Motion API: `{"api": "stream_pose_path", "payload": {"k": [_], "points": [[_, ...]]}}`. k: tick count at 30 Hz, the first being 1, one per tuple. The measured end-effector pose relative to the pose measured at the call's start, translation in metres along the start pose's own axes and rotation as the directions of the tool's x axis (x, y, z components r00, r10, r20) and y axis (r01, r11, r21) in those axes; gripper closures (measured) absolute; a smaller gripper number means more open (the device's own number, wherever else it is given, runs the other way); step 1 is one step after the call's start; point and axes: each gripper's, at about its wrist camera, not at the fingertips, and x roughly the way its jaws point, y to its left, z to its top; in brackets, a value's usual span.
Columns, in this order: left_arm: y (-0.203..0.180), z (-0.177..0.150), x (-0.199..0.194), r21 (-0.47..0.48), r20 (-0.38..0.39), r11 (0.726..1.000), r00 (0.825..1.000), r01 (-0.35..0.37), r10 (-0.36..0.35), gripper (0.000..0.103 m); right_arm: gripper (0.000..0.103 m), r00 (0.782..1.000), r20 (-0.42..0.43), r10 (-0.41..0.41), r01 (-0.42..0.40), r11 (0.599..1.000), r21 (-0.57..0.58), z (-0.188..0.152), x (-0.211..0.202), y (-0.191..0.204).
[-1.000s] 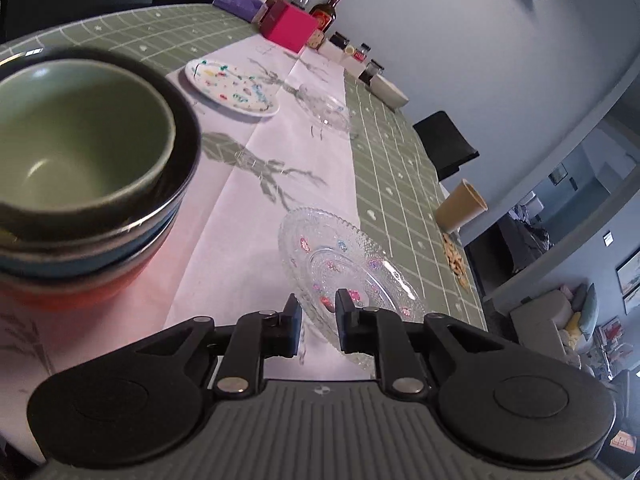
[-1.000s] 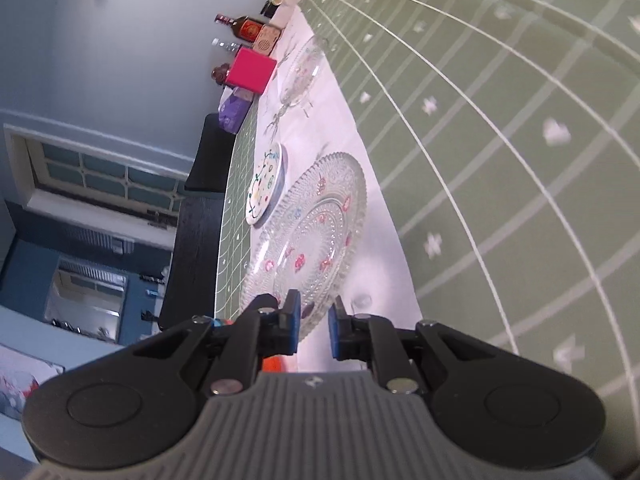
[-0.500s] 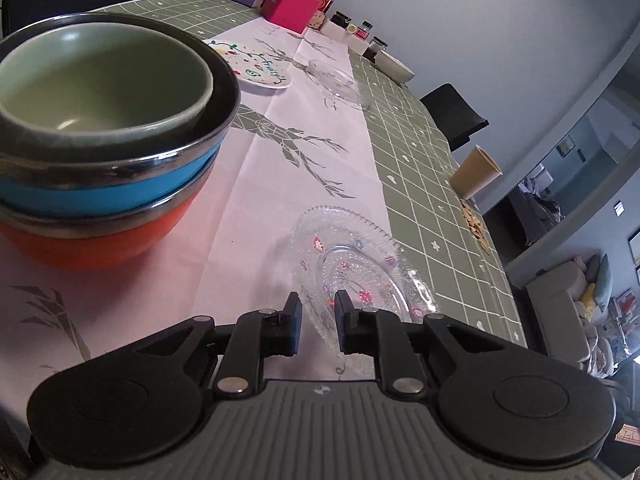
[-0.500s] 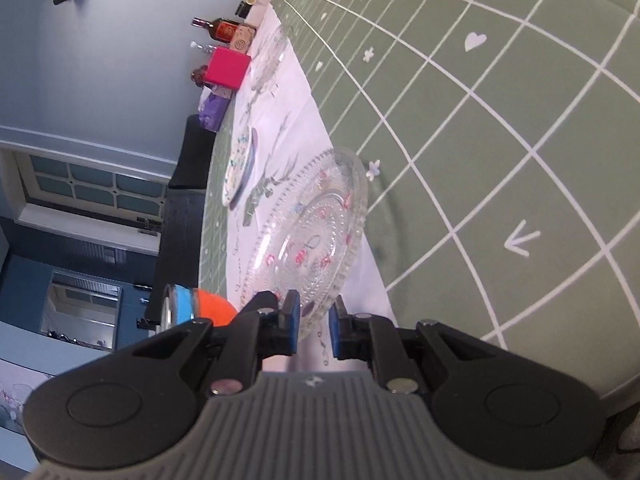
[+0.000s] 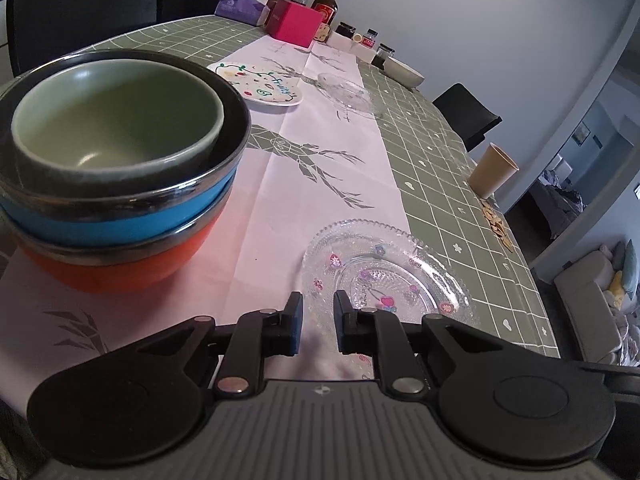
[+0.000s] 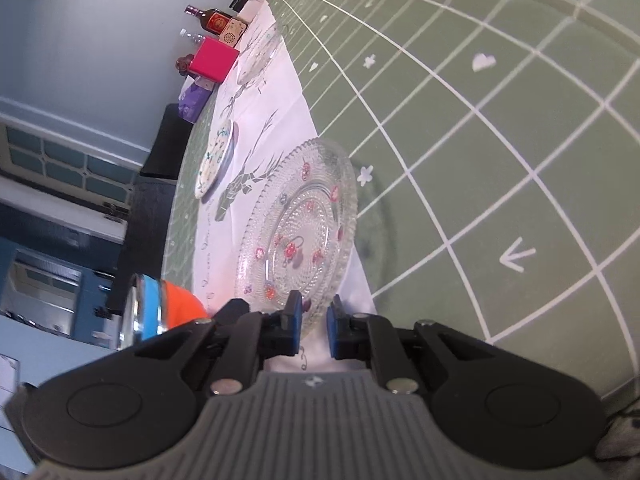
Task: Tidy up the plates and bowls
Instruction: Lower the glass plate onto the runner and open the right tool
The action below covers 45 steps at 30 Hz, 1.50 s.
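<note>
In my right wrist view the right tool [image 6: 313, 304] is clamped on the near rim of the glass plate [image 6: 300, 224], at lower centre of the frame; the rim runs down between the blue pads. The plate sits half over the white runner [image 6: 276, 92] and half over the green tabletop [image 6: 480, 160]; I cannot tell whether it rests on the cloth or hangs just above it.

In my left wrist view the left tool [image 5: 317, 300] stands slightly apart with nothing in it, only runner showing through the narrow gap. The plate is just right of it, at lower right of centre.

At left, three nested bowls stand on the runner: a green bowl [image 5: 116, 120] in a blue bowl [image 5: 120, 216] in an orange bowl [image 5: 112, 268].

Further up the frame lie a painted plate [image 5: 260, 84] and a glass dish [image 5: 348, 92], apart from each other. A paper cup [image 5: 492, 170] stands at the right edge. At the far end, top centre, are a pink box [image 5: 296, 24] and a bottle [image 5: 326, 4]
</note>
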Motion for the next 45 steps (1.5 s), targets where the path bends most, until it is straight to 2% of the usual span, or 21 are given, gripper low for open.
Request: {"api": "stream_pose_path", "payload": {"k": [6, 9, 12, 16, 21, 24, 26, 27, 31, 33, 34, 38, 41, 42, 45], "points": [[-0.001, 0.001, 0.001, 0.008, -0.008, 1.000, 1.000, -0.009, 0.009, 0.085, 0.085, 0.988, 0.064, -0.140, 0.148, 0.978, -0.149, -0.009, -0.004, 0.023], [0.000, 0.002, -0.002, 0.000, 0.008, 1.000, 1.000, 0.011, -0.011, 0.085, 0.082, 0.981, 0.085, -0.176, 0.190, 0.962, -0.195, -0.012, -0.003, 0.029], [-0.003, 0.002, -0.007, 0.021, 0.056, 1.000, 0.998, -0.018, 0.017, 0.085, 0.080, 0.973, 0.111, -0.203, 0.225, 0.942, -0.251, -0.016, -0.002, 0.035], [-0.005, 0.002, -0.011, 0.034, 0.074, 0.999, 0.997, -0.023, 0.020, 0.085, 0.074, 0.958, 0.153, -0.242, 0.279, 0.907, -0.314, -0.025, 0.000, 0.044], [-0.004, 0.003, -0.011, 0.031, 0.073, 0.999, 0.997, -0.033, 0.030, 0.085, 0.059, 0.940, 0.196, -0.279, 0.336, 0.851, -0.402, -0.039, 0.005, 0.056], [-0.004, 0.003, -0.013, 0.048, 0.086, 0.998, 0.995, -0.047, 0.043, 0.085, 0.047, 0.933, 0.222, -0.284, 0.354, 0.838, -0.414, -0.044, 0.007, 0.058], [-0.004, 0.003, -0.014, 0.055, 0.094, 0.997, 0.995, -0.048, 0.043, 0.085, 0.021, 0.918, 0.247, -0.310, 0.390, 0.814, -0.429, -0.047, 0.009, 0.058], [-0.004, 0.003, -0.015, 0.055, 0.095, 0.997, 0.995, -0.047, 0.041, 0.085, 0.020, 0.912, 0.261, -0.316, 0.403, 0.805, -0.436, -0.048, 0.009, 0.058], [-0.004, 0.004, -0.015, 0.051, 0.095, 0.998, 0.995, -0.046, 0.041, 0.085, 0.018, 0.912, 0.270, -0.308, 0.400, 0.812, -0.425, -0.046, 0.006, 0.053], [-0.003, 0.004, -0.016, 0.045, 0.102, 0.998, 0.994, -0.050, 0.045, 0.085, 0.009, 0.906, 0.280, -0.316, 0.409, 0.822, -0.396, -0.044, 0.005, 0.050], [-0.003, 0.004, -0.018, 0.044, 0.110, 0.998, 0.993, -0.051, 0.046, 0.083, 0.004, 0.906, 0.284, -0.315, 0.407, 0.830, -0.380, -0.043, 0.005, 0.048], [-0.004, 0.005, -0.024, 0.047, 0.145, 0.998, 0.989, -0.049, 0.042, 0.075, 0.003, 0.903, 0.297, -0.309, 0.402, 0.852, -0.335, -0.038, 0.000, 0.043], [-0.006, 0.006, -0.029, 0.048, 0.184, 0.997, 0.981, -0.067, 0.058, 0.058, 0.003, 0.900, 0.313, -0.303, 0.397, 0.867, -0.301, -0.035, -0.005, 0.040], [-0.007, 0.006, -0.031, 0.047, 0.196, 0.996, 0.978, -0.080, 0.069, 0.049, 0.003, 0.898, 0.320, -0.302, 0.397, 0.869, -0.294, -0.034, -0.006, 0.040], [-0.007, 0.008, -0.033, 0.033, 0.200, 0.996, 0.977, -0.080, 0.072, 0.038, 0.003, 0.890, 0.348, -0.296, 0.400, 0.872, -0.282, -0.032, -0.012, 0.040]]}}
